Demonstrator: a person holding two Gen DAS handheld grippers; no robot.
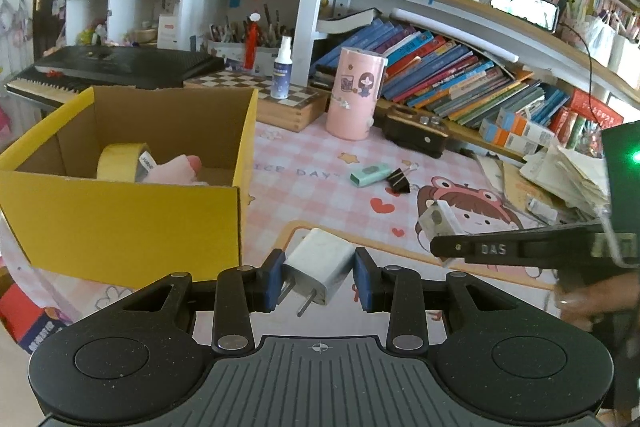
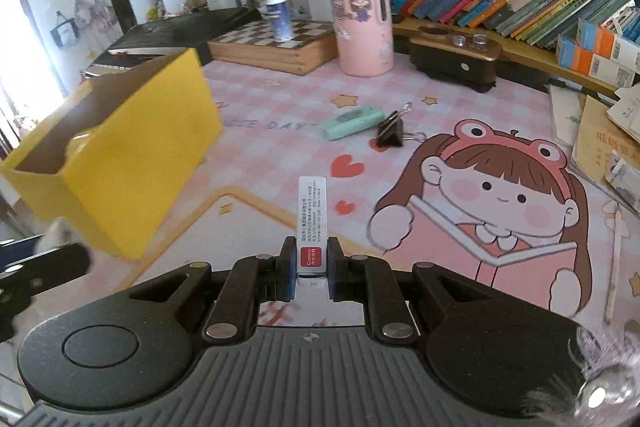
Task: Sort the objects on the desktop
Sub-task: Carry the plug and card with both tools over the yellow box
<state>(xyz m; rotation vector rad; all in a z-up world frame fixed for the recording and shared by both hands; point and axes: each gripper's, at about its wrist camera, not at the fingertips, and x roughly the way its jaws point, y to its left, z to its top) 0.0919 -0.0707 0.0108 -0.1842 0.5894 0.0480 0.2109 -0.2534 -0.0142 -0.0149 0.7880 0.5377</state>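
Note:
My left gripper [image 1: 319, 277] is shut on a white plug charger [image 1: 320, 265], prongs pointing toward the camera, held above the mat just right of the yellow cardboard box [image 1: 120, 223]. The box holds a roll of yellow tape [image 1: 120, 161] and a pink soft item [image 1: 180, 167]. My right gripper [image 2: 312, 267] is shut on a small white box with a red label [image 2: 312, 223], held upright above the mat. In the left wrist view the right gripper [image 1: 440, 227] reaches in from the right with that white box [image 1: 438, 219]. A mint green eraser [image 2: 352, 122] and a black binder clip [image 2: 391, 134] lie on the mat.
A pink cartoon cup [image 2: 362, 21], a dark wooden device [image 2: 456, 61], a spray bottle [image 2: 276, 9] on a chessboard box [image 2: 276, 47] and a keyboard [image 1: 100, 67] stand at the back. Books fill the shelves [image 1: 460, 75]. Loose papers [image 1: 568, 179] pile at the right. A hand [image 1: 592, 299] holds the right gripper.

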